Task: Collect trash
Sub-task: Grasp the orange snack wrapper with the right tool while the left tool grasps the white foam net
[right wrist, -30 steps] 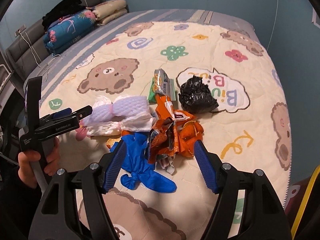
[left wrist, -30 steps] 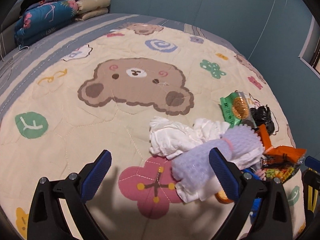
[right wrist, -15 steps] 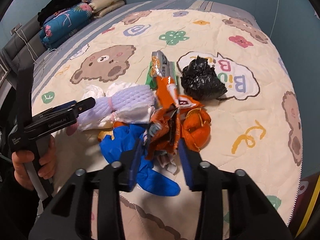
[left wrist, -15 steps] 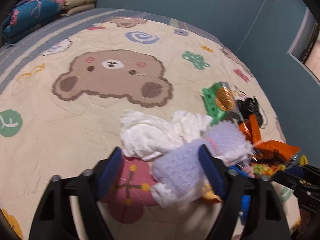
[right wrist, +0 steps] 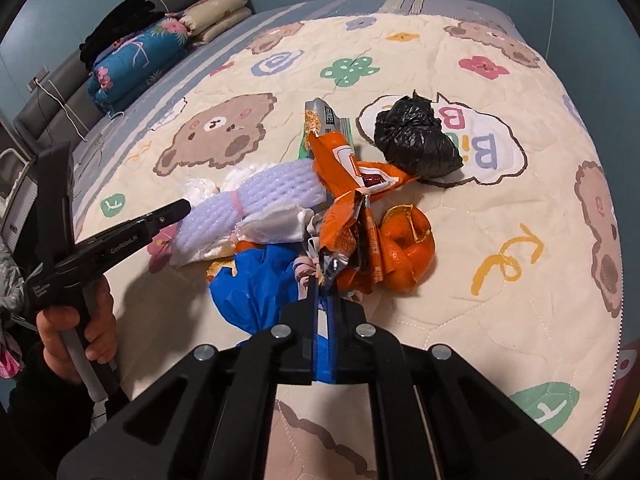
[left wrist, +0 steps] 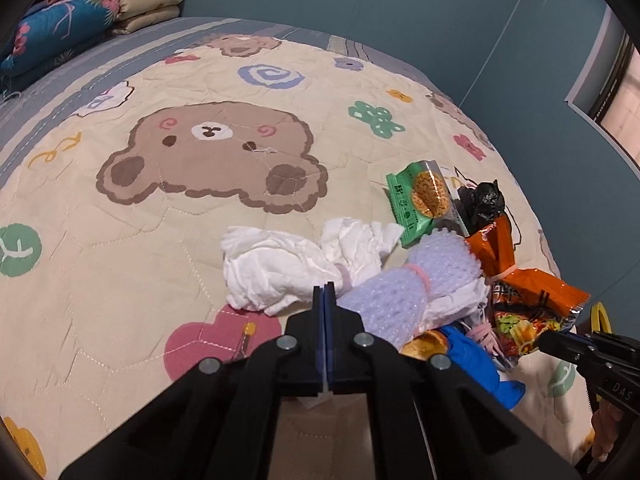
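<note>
A trash pile lies on the bed quilt (left wrist: 120,272): white crumpled tissue (left wrist: 280,264), a lavender foam net (left wrist: 400,292), a green snack packet (left wrist: 424,200), an orange wrapper (right wrist: 352,216), orange peel (right wrist: 408,252), a blue glove (right wrist: 256,284) and a black bag (right wrist: 420,140). My left gripper (left wrist: 325,292) is shut and empty, its tips at the near edge of the tissue and foam net. My right gripper (right wrist: 320,284) is shut with its tips against the orange wrapper's lower end and the blue glove; whether it pinches either is unclear.
Folded blankets and pillows (right wrist: 152,48) are stacked at the far left head of the bed. A teal wall lies behind, a window frame (left wrist: 600,80) to the right. The bed's right edge (right wrist: 616,240) falls off near the pile.
Both grippers went from wide open to shut. The right one moved in onto the orange wrapper; the left one stayed at the near side of the tissue and foam net.
</note>
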Demonstrator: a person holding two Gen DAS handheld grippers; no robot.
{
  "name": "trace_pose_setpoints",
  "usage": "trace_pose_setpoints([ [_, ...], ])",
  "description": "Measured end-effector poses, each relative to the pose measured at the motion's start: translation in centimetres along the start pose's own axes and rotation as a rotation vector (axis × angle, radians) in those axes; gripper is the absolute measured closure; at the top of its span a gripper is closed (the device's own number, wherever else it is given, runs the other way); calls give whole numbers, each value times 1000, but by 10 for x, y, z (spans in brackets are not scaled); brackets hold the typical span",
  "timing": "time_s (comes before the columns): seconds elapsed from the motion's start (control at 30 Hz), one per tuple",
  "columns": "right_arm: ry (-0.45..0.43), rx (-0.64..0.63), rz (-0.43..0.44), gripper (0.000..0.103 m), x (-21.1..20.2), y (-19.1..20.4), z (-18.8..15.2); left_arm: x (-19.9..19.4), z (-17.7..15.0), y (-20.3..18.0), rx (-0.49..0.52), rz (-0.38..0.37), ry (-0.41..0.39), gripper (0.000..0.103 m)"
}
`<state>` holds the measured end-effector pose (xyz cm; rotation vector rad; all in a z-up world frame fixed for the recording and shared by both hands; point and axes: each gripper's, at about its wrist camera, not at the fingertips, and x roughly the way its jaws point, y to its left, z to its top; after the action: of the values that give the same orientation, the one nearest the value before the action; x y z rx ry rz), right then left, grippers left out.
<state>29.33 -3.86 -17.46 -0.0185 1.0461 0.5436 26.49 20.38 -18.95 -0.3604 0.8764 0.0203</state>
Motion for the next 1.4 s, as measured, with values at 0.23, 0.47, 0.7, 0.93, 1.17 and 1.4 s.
trace_pose_setpoints([
  [0.23,-37,10,30,101,-21,-3,1,-22,8,6,-29,-30,-39,103],
  [0.47,-77,8,51,101,-42,-2,1,-51,14,3,-20,-53,-83,103],
  [0.7,-80,29,56,101,-49,-9,-2,-41,14,-20,98,-63,-35,58],
  [0.93,-65,70,66,101,-43,-23,-5,0,14,-50,302,17,82,47],
  [1.17,-53,93,96,101,-37,-31,-10,34,9,-65,383,53,170,66],
  [1.4,-50,117,138,101,-36,-42,-10,6,13,-47,284,-60,133,77],
])
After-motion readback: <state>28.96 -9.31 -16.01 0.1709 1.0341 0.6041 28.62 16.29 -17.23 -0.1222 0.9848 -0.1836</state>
